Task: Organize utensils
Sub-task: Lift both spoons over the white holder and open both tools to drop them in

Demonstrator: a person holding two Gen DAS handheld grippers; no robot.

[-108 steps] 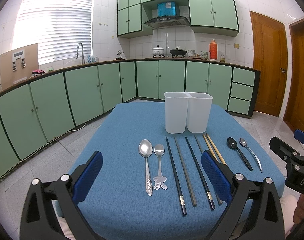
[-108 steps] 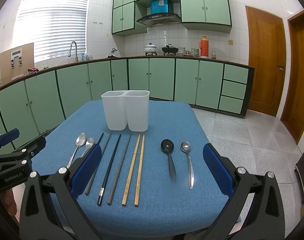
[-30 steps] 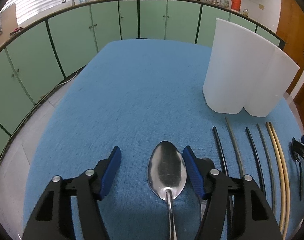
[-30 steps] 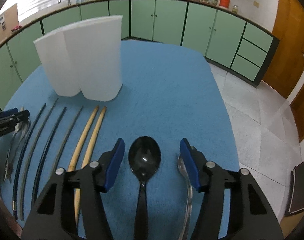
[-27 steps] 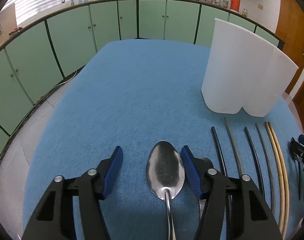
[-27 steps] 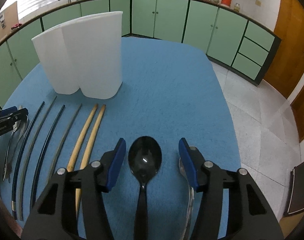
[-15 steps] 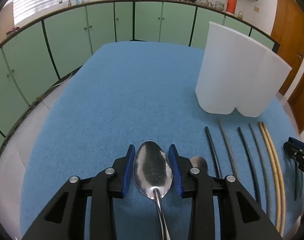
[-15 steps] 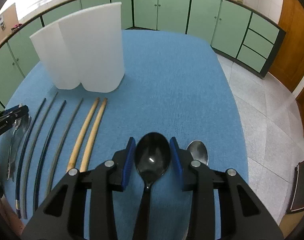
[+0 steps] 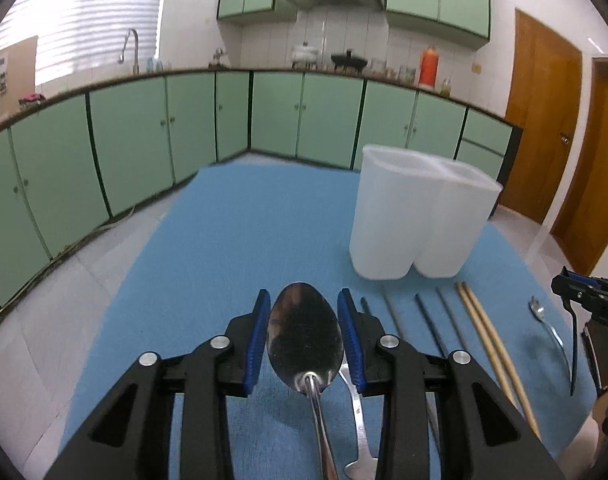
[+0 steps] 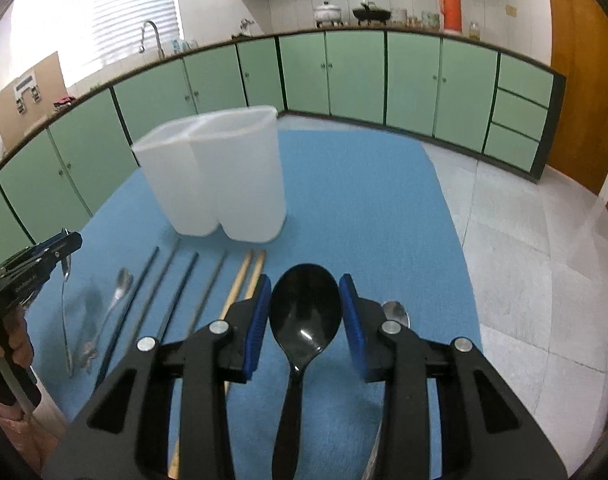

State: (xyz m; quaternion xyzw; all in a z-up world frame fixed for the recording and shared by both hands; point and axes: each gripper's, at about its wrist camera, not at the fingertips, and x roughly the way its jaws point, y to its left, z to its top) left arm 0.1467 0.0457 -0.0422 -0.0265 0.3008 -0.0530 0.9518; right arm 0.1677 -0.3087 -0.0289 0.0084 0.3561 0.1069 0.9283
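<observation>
Holding a big shiny metal spoon (image 9: 304, 334) by the sides of its bowl, my left gripper (image 9: 304, 336) has its blue pads (image 9: 259, 336) pressed tight on it, and the spoon is up off the blue cloth table (image 9: 232, 248). Its jaws have just been closing, and the spoon is between them. A smaller metal spoon (image 9: 357, 420) lies flat on the cloth just under this gripper. My right gripper (image 10: 305, 322) has hold of a black plastic spoon (image 10: 304, 312) the same way, with a blue pad on each side of the bowl. Its jaws have just been closing too, with the black spoon between them. A small silver spoon (image 10: 395, 314) lies on the cloth just beside the right gripper's outer finger. Between my two grippers, two pairs of dark chopsticks (image 10: 172, 292) and one pair of light wooden chopsticks (image 10: 244, 276) lie side by side in a row on the cloth. Past them stands a white plastic holder with two cups (image 10: 216, 176), upright, near the far tips of the chopsticks. I cannot see into either cup. Green kitchen cupboards (image 10: 343, 76) run along the wall behind the table.
</observation>
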